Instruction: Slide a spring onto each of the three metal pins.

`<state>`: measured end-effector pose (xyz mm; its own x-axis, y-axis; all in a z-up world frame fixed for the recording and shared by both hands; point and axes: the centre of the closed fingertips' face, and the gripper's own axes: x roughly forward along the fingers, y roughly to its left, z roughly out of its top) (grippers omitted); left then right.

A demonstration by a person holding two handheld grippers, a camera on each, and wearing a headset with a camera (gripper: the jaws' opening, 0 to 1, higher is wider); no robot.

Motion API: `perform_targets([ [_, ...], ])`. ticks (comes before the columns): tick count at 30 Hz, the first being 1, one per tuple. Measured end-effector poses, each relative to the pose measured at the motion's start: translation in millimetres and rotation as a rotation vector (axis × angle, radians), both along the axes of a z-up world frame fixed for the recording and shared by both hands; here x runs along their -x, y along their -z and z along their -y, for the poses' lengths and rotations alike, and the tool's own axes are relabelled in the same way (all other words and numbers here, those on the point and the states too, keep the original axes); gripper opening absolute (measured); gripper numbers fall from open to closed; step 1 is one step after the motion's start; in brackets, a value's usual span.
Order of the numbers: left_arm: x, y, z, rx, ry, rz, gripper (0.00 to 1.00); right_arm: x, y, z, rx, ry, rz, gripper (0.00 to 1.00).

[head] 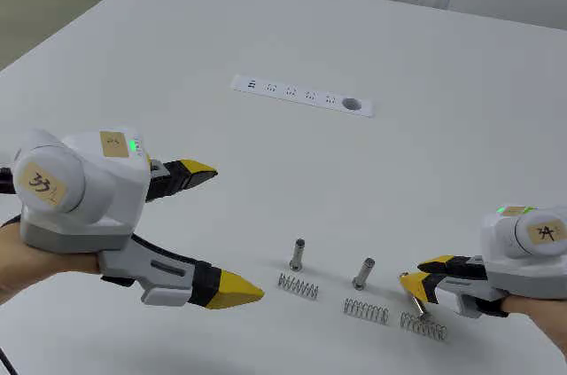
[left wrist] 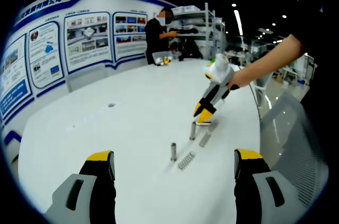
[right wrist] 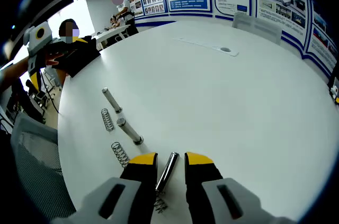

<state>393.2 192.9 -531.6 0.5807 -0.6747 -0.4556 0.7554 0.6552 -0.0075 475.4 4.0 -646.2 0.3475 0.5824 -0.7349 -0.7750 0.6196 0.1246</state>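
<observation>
The left hand-held gripper [head: 221, 229] hovers above the white worktop [head: 425, 153] with its yellow-tipped jaws spread wide. The right hand-held gripper [head: 418, 273] is low over the worktop. In the right gripper view its jaws stand narrow on both sides of the right silver metal pin [right wrist: 168, 170], which is tilted, but I cannot tell if they press on it. The middle silver pin [head: 363, 272] and the left silver pin [head: 298, 253] stand upright on the worktop. Three small coiled wire springs lie flat on the worktop, one near each pin: the left spring [head: 298, 286], the middle spring [head: 366, 311] and the right spring [head: 423, 327]. A long white power strip [head: 301, 96] lies farther back.
</observation>
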Motion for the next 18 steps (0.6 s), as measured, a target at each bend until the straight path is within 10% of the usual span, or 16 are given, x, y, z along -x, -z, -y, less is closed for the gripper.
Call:
perform_targets([
  [18,1.4,7.0,-6.3,0.003,-0.019,-0.017,0.95,-1.0,20.5,-2.2,0.123,0.018,-0.044,0.16],
])
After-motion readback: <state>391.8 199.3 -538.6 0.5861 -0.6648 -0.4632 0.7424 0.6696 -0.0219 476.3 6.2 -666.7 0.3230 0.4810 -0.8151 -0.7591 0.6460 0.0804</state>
